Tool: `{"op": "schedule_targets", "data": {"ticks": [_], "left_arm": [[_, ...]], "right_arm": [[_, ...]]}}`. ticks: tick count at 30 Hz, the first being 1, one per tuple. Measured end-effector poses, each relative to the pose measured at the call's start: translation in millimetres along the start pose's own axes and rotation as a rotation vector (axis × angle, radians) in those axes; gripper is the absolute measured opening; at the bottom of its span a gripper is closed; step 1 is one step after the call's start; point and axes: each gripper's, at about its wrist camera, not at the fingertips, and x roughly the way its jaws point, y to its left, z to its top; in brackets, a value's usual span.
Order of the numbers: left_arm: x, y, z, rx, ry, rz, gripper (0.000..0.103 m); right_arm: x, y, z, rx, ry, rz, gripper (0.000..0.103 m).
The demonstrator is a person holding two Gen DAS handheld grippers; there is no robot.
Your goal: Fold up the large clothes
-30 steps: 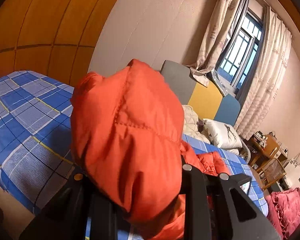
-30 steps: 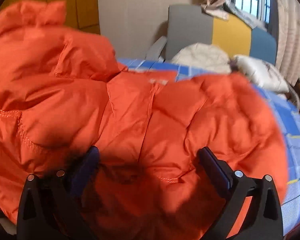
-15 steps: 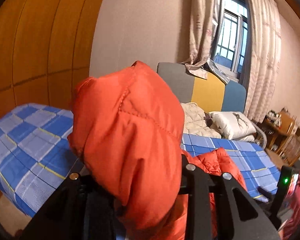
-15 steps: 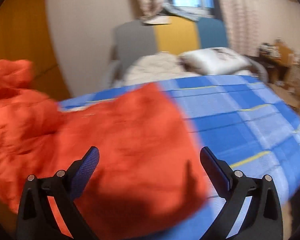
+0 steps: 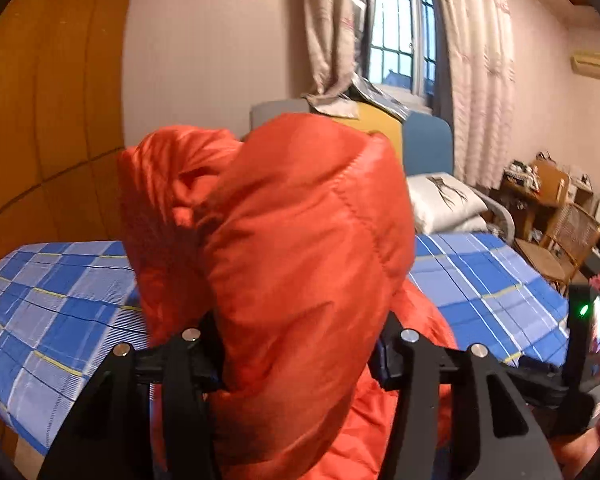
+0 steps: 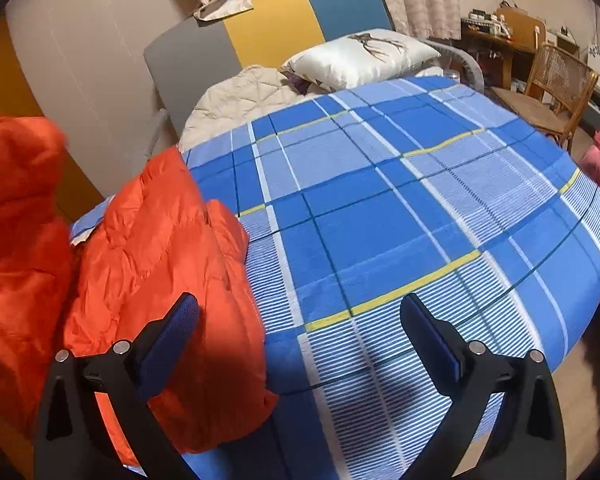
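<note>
Jacket (image 5: 300, 248) count one, orange, at bed (image 6: 380, 220) left edge: left gripper (image 5: 300, 354) clamped on it, right gripper (image 6: 300, 316) spread wide, holding nothing

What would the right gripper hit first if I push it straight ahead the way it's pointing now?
Most likely the blue plaid bedsheet. The right gripper has its jaws open and empty, aimed down across the bed, with the orange jacket off to its left. Depth is hard to judge, but nothing else shows in that line.
</note>
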Motion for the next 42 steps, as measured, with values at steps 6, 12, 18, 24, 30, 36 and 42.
{"op": "schedule_targets", "data": {"ticks": [6,12,18,24,30,36,42], "left_arm": [[14,-29,-23,0.1,0.019,-0.023,0.053],[17,-40,-40,0.119,0.035,-0.036,0.055],[21,-53,-49,0.159,0.042,-0.031,0.059],[25,-62,-58,0.211,0.041,-0.028,0.062],[26,-66,-63,0.252,0.039,-0.047,0.068],[0,-48,-65,0.226,0.035,-0.176,0.082],[-68,-2,-66,0.111,-0.07,-0.351,0.098]], "right_arm": [[-15,-10,31,0.009,-0.037,0.045,0.1],[-48,17,68,-0.024,-0.1,0.203,0.1],[-71,85,106,-0.225,-0.073,0.351,0.1],[-48,165,124,-0.438,0.123,0.477,0.091],[8,204,122,-0.476,0.373,0.449,0.06],[16,187,114,-0.422,0.372,0.451,0.028],[11,160,108,-0.393,0.321,0.451,0.02]]}}
